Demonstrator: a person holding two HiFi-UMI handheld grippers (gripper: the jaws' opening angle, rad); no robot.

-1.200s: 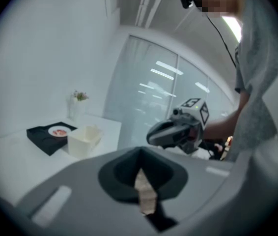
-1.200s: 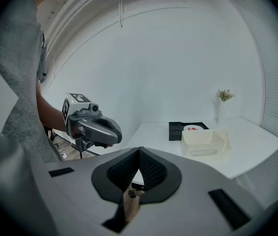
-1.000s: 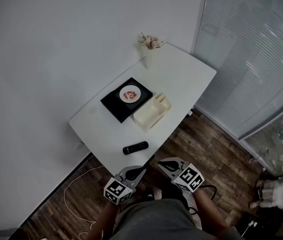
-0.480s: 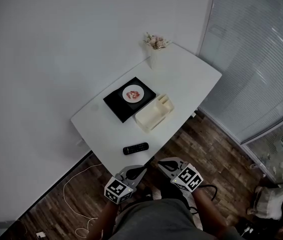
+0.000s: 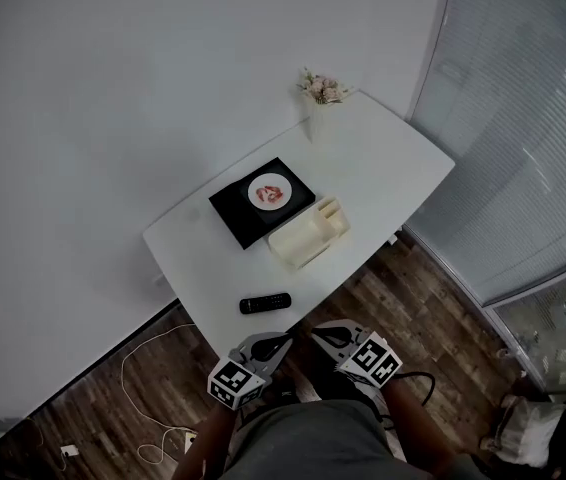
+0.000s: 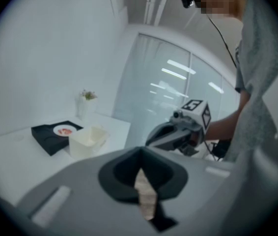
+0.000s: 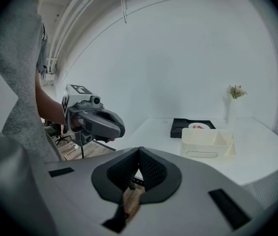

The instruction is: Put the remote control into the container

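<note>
- The left gripper and right gripper both have their jaws pressed together and hold nothing.
- The remote control lies on the table, with the container apart at its 1 o'clock.

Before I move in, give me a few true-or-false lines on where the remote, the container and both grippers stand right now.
1. The remote control lies on the table, outside the container. True.
2. The left gripper holds the remote control. False: its jaws are shut on nothing.
3. The container stands beside the black tray. True.
4. The plate sits in the container. False: it rests on the black tray.
5. The right gripper hangs over the container. False: it is off the table's near end, next to the left gripper, jaws together and empty.
</note>
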